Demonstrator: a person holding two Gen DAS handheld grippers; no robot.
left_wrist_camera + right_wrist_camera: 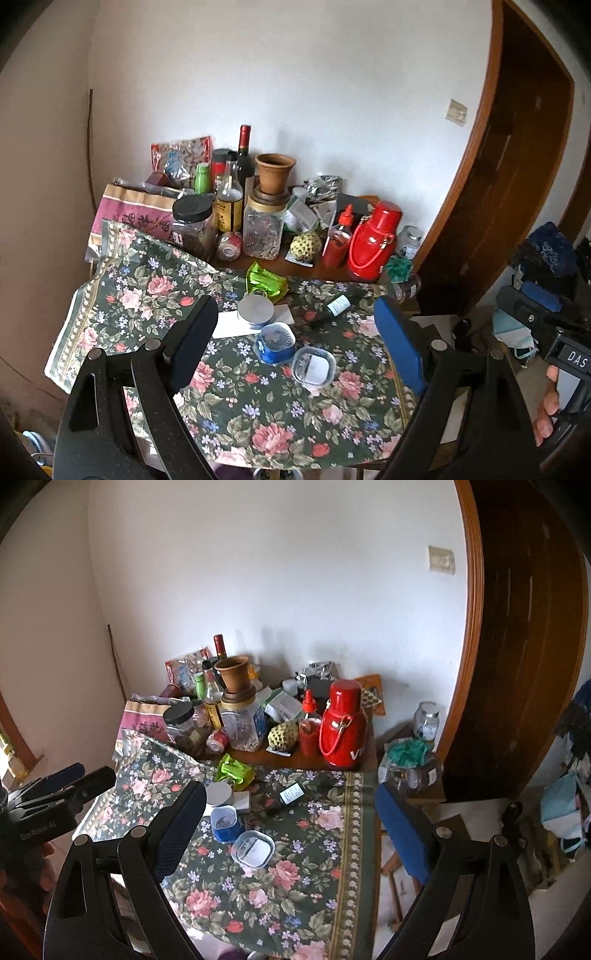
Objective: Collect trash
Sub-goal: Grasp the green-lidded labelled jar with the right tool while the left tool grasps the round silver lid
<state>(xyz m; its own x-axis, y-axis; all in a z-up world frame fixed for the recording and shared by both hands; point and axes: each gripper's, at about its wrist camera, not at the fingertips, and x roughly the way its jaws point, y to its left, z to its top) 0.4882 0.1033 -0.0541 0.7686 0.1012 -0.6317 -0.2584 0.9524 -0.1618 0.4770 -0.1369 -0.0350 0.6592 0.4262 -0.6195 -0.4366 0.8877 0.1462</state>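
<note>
Both the left gripper (295,339) and the right gripper (291,819) hover over the table's near edge with jaws spread wide, holding nothing; a crumpled green wrapper (266,282) lies near the middle of the floral tablecloth (277,413), just behind a round silver lid (256,311). Nearer sit a blue tub (276,343) and a clear container (313,365), with a small dark bottle (334,308) lying toward the right edge; a red flask (373,240) stands at the far right corner.

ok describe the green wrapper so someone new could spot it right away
Start at the floral tablecloth. At its far edge, in front of the jars, lies the green wrapper, just behind the round silver lid. It is the only crumpled, shiny bright-green thing there.
</note>
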